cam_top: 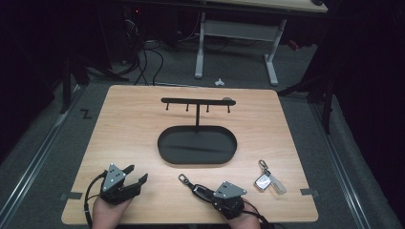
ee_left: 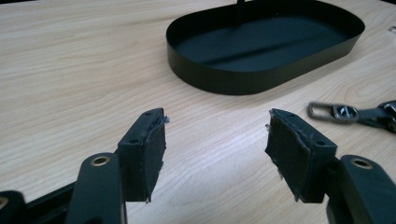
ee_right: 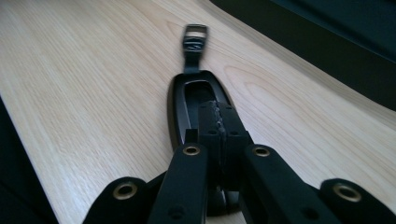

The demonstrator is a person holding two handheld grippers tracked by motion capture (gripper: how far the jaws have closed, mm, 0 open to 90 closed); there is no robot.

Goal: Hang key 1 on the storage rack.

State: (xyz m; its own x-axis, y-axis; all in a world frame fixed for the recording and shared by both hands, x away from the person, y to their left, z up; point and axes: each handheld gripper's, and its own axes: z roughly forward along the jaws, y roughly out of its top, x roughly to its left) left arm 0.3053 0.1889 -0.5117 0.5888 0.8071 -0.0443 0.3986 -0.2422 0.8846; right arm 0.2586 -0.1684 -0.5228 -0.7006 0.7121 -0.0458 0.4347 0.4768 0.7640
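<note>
Pinching the black oval key fob (ee_right: 198,100) near its rear, the right gripper (ee_right: 218,122) should lift level, while the left gripper (ee_left: 215,140), fingers spread, waits empty.

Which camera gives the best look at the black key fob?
The right gripper view: the black key fob lies lengthwise right before the shut jaws, its metal clasp clear. The high view shows it small and dark at the right gripper; the left gripper view catches its clasp end at the frame's edge.
</note>
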